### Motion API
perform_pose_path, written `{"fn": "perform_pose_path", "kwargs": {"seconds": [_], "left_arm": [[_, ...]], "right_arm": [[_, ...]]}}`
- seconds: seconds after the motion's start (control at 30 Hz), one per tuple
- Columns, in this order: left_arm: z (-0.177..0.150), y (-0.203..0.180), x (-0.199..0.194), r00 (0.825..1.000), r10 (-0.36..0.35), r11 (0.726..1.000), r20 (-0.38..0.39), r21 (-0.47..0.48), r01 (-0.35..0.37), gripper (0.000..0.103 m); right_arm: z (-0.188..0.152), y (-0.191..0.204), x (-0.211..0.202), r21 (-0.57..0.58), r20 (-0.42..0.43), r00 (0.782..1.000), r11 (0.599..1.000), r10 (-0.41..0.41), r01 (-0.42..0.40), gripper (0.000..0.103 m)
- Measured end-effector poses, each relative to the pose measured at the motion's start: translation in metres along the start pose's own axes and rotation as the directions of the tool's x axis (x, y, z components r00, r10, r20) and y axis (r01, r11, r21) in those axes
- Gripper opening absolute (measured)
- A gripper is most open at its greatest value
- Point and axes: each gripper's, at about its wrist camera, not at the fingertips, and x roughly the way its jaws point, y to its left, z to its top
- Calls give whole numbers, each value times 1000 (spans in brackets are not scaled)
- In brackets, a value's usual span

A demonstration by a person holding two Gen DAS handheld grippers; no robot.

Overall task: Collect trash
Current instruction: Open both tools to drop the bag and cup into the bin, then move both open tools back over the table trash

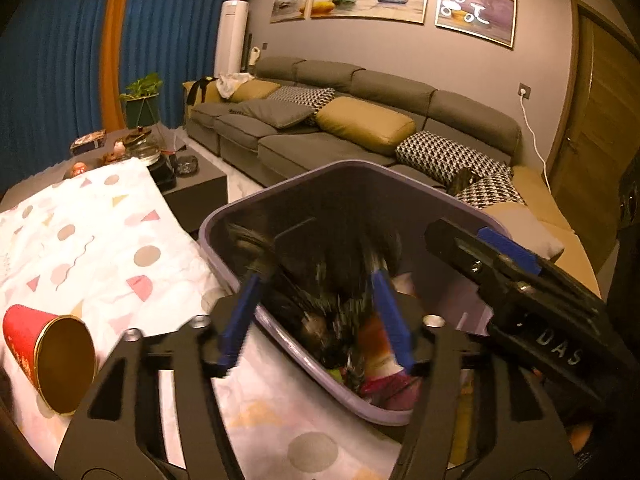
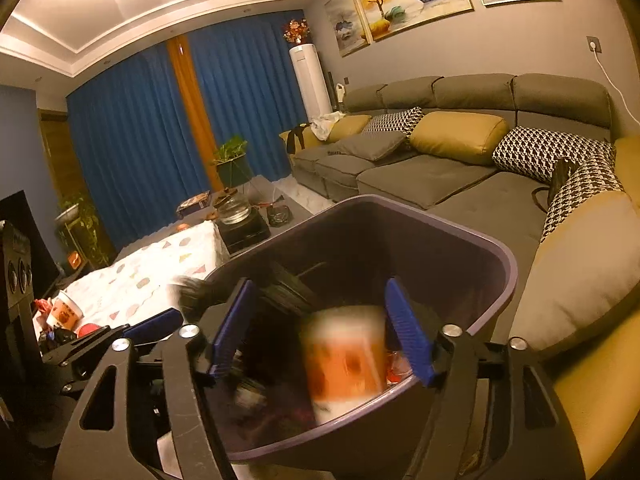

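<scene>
A purple-grey trash bin stands beside the table. Both grippers hang over its mouth. My left gripper is open; a dark, blurred piece of trash lies below its blue fingers inside the bin, free of the pads. My right gripper is open too, with a blurred orange-and-white paper cup between and below its fingers, not pressed by them. Each gripper shows in the other's view: the right gripper at the bin's right rim, the left gripper at its left. A red cup lies on its side on the patterned tablecloth.
Another orange-and-white cup and small wrappers sit at the table's near left corner. A glass kettle and boxes stand on the dark coffee table beyond. A long grey sofa with cushions runs behind the bin.
</scene>
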Motion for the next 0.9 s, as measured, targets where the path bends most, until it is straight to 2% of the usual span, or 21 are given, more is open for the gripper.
{"fn": "perform_pose_path", "kwargs": {"seconds": [0.3,0.57,0.77,0.9], "left_arm": [[-6,10,-27,994,100,995,32,-28,-99,84],[-21,14,-81,981,180,983,73,-47,-177,89],[-44,25,-141,964,237,969,117,-101,-226,92],[-57,32,-177,942,302,950,144,-126,-286,93]], "right_arm": [[-2,-1,-31,-4,50,999,1000,-23,23,75],[-14,10,-70,-44,81,996,998,-33,37,79],[-23,30,-95,-92,95,996,996,6,3,79],[-33,47,-108,-115,96,994,993,48,-37,79]]}}
